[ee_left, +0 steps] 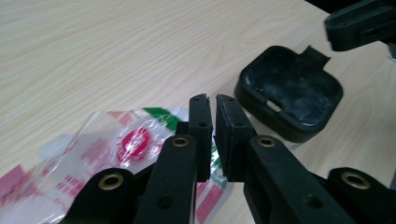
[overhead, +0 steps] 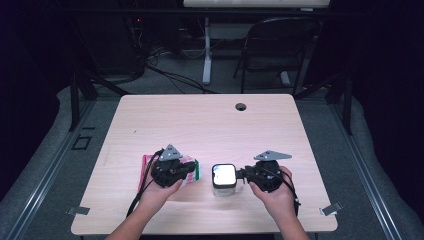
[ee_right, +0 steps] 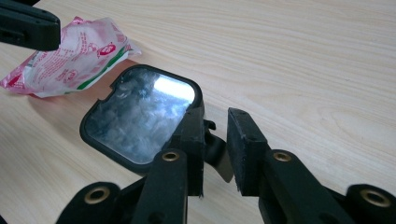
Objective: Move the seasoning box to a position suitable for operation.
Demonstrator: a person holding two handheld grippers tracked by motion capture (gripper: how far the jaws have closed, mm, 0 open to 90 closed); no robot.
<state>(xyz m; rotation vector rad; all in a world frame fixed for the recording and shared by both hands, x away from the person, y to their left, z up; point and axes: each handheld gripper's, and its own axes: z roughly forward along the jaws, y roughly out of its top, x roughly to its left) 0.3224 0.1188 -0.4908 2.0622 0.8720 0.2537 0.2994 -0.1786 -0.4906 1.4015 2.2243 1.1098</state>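
Wooden bench (overhead: 210, 125): lidded container (overhead: 223, 179) still closed, left hand-held gripper (ee_left: 215, 100) nearly pressed together above snack packet (ee_left: 93, 154), right hand-held gripper (ee_right: 215, 122) half-spread at lid tab; nothing opened yet.

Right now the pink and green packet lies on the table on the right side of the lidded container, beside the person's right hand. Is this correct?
Not quite. In the high view the packet lies left of the lidded container, under the left gripper. It does lie on the table.

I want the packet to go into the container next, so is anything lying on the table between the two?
Nothing visible: bare table separates the packet from the container, whose lid is on.
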